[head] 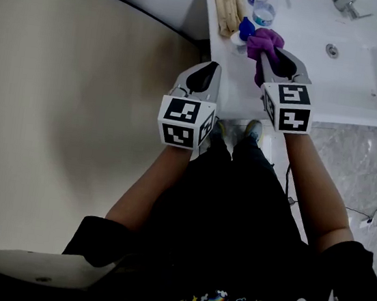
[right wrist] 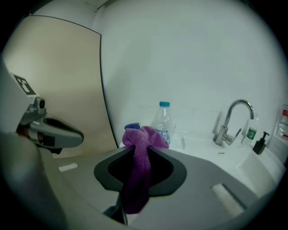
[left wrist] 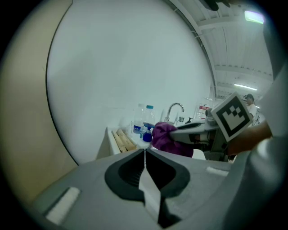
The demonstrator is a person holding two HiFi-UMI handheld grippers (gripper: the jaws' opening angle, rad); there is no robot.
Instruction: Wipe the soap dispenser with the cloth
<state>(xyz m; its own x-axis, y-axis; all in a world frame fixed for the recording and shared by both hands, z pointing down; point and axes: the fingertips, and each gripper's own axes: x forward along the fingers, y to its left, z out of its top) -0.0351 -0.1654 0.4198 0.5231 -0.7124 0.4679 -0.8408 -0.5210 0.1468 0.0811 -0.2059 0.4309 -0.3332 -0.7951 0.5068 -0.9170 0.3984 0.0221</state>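
My right gripper (head: pixel 270 52) is shut on a purple cloth (head: pixel 265 41), whose bunched end (right wrist: pixel 143 137) sticks out past the jaws. It hangs over the left end of the white counter (head: pixel 299 92). Just beyond the cloth, very close to it, stands a small blue dispenser (head: pixel 246 29); whether they touch cannot be told. In the right gripper view only the blue top (right wrist: pixel 132 127) of the dispenser shows. My left gripper (head: pixel 214 67) is shut and empty, lower left of the cloth and off the counter's edge. Its view shows the cloth (left wrist: pixel 166 137) and the dispenser (left wrist: pixel 147 133).
A clear water bottle (head: pixel 264 12) and a bundle of tan sticks (head: pixel 228 7) stand behind the dispenser. A faucet (right wrist: pixel 234 119), the sink basin (head: pixel 348 61) and a small black pump bottle (right wrist: pixel 259 143) lie to the right. A beige wall panel (head: pixel 65 96) is at left.
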